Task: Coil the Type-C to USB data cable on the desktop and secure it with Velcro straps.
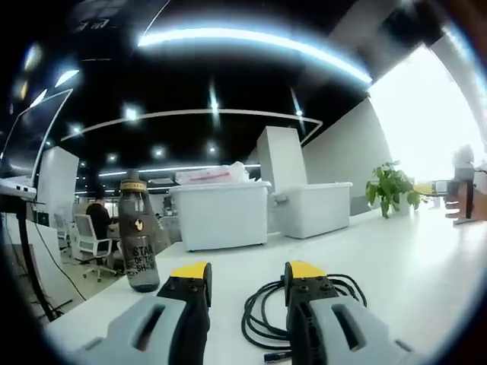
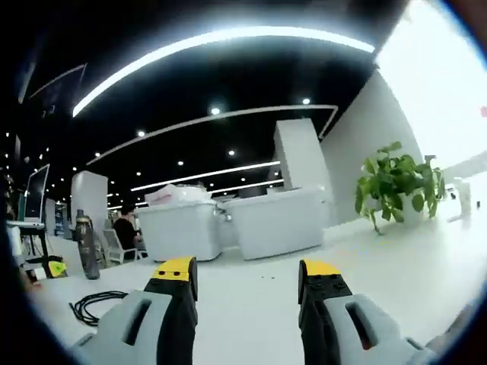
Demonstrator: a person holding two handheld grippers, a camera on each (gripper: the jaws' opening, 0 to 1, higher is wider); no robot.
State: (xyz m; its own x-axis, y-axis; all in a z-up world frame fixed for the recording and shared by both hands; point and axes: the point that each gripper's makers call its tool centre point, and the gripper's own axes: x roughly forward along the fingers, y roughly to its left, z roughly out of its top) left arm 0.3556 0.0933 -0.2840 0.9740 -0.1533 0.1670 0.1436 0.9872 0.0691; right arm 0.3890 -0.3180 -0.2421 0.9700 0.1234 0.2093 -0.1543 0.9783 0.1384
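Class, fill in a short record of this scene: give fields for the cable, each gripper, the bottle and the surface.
cable: black cable, loosely coiled on the desk, untouched
left gripper: left gripper, open, jaws either side of the cable's near edge
right gripper: right gripper, open, holding nothing
bottle: dark water bottle, upright, left of the cable
surface: white desk

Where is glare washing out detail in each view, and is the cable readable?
Left gripper view: the window at right is blown out; the loose black cable on the white desktop stays sharp. Right gripper view: window glare upper right; cable small, dim, lower left.
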